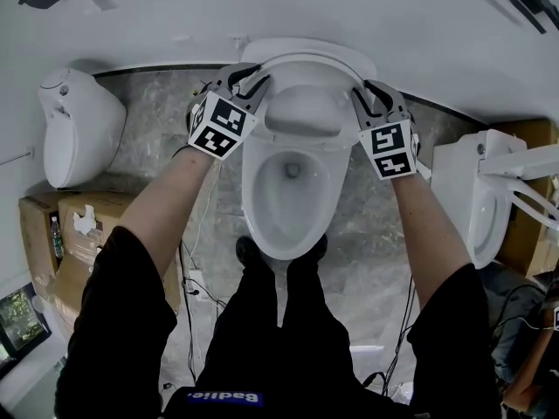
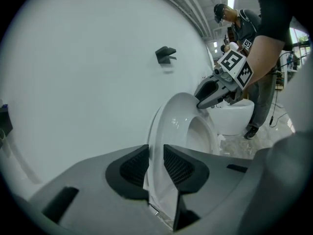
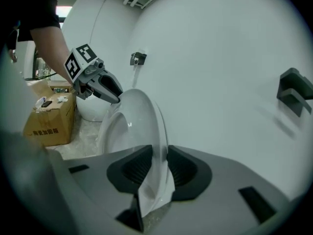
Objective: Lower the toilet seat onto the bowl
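A white toilet bowl (image 1: pixel 286 201) stands in the middle of the head view. Its white seat (image 1: pixel 307 58) is raised at the back of the bowl, leaning a little forward off the wall. My left gripper (image 1: pixel 254 85) is shut on the seat's left rim and my right gripper (image 1: pixel 362 94) is shut on its right rim. In the left gripper view the seat (image 2: pixel 182 121) runs edge-on between my left gripper's (image 2: pixel 156 163) pads, with the right gripper (image 2: pixel 207 98) on the far rim. The right gripper (image 3: pixel 160 166) view shows the seat (image 3: pixel 133 126) likewise, left gripper (image 3: pixel 110 94) beyond.
A second toilet (image 1: pixel 80 126) stands to the left and a third (image 1: pixel 476 195) to the right. Cardboard boxes (image 1: pixel 68 227) sit at the left, cables (image 1: pixel 194 288) lie on the stone floor. The white wall (image 2: pixel 88 72) carries black brackets (image 2: pixel 165 54). A person (image 2: pixel 240 19) stands far back.
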